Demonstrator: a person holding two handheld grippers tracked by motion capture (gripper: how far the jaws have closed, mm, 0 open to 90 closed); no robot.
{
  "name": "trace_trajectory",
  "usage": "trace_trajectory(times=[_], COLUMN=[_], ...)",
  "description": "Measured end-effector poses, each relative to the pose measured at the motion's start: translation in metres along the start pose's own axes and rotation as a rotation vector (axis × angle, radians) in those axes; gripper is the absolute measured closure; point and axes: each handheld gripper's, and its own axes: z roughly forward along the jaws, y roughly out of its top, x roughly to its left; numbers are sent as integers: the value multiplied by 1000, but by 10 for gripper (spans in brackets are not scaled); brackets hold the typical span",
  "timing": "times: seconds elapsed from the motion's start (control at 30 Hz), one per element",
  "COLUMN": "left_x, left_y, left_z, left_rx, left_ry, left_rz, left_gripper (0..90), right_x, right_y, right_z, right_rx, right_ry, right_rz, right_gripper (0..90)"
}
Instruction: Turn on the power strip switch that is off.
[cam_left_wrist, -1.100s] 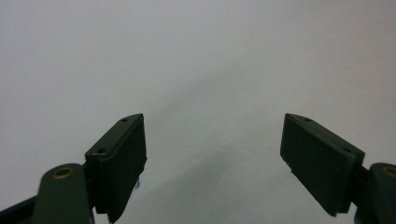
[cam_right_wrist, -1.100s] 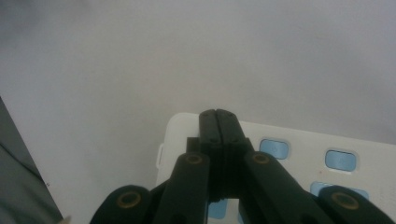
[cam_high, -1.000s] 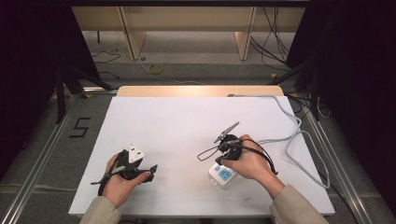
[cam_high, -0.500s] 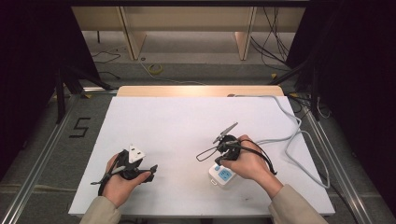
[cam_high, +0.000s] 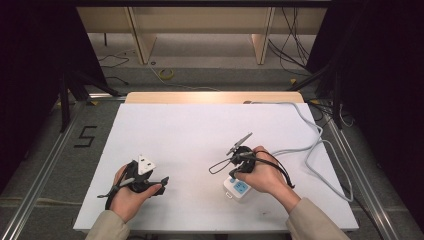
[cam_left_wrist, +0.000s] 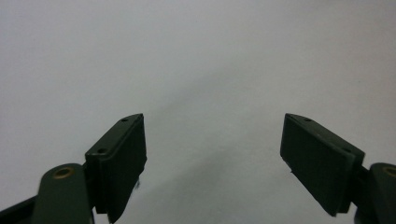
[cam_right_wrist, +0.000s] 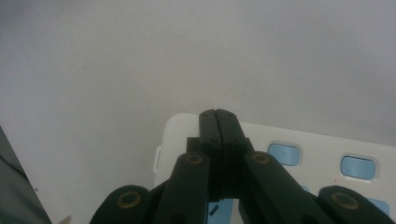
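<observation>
left hand (cam_high: 131, 192) lies low on the near left part of the white table (cam_high: 200, 135), forearm in a beige sleeve (cam_high: 107, 227) coming in from the bottom edge. it holds the left gripper (cam_high: 162, 181) close to the tabletop, pointing toward the table's middle, grey three-cornered plate uppermost. in the left gripper view the left gripper (cam_left_wrist: 212, 161) has its two black jaws standing well apart with bare white surface between them.

right hand (cam_high: 265, 175) sits on the near right part of the table, wrist angled inward, knuckles up. the right gripper (cam_right_wrist: 217, 114) has its jaws pressed flat together, nothing between them, tips directly over the edge of the power strip (cam_right_wrist: 322, 158). whether the tips touch it cannot be told.

the white power strip (cam_high: 236, 189), with blue socket covers, lies flat on the table, partly under the right hand and just beside its near-left side. its grey cable (cam_high: 312, 142) runs from the hand's far side, loops along the right edge and reaches the far end of the table.
</observation>
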Motion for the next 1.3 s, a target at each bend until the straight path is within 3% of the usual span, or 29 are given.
trace_trajectory(times=[1.3], left_x=[0], left_y=[0], left_z=[1], left_rx=[0], left_ry=[-1], left_rz=[1], left_gripper=[224], right_x=[3], right_y=[1], right_z=[12], right_rx=[26], right_ry=[-12], right_rz=[-20], right_gripper=[900])
